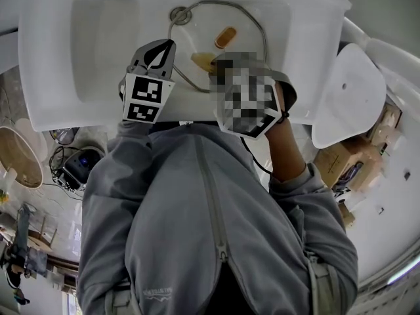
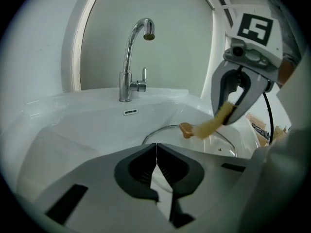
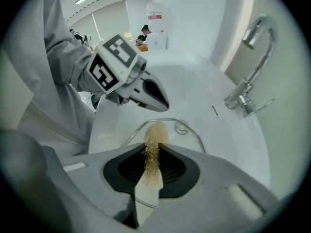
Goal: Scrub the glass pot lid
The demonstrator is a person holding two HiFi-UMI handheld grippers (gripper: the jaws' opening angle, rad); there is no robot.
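Observation:
The glass pot lid (image 1: 246, 28) lies in the white sink basin (image 1: 105, 38), with a metal rim and an orange-brown knob (image 1: 226, 37). My right gripper (image 3: 151, 152) is shut on a tan fibrous scrubber (image 3: 154, 136), and the scrubber's tip (image 2: 214, 123) rests on the lid (image 2: 214, 141) beside the knob (image 2: 185, 129). In the head view a mosaic patch hides most of the right gripper; only the scrubber (image 1: 203, 60) shows. My left gripper (image 2: 156, 149) is shut with nothing seen between its jaws. It hovers at the lid's left rim (image 1: 168, 44).
A chrome faucet (image 2: 130, 67) stands at the back of the basin, and the drain (image 1: 180, 14) lies under the lid's far edge. A white oval seat-like piece (image 1: 348, 94) and cardboard boxes (image 1: 341, 159) are to the right of the sink.

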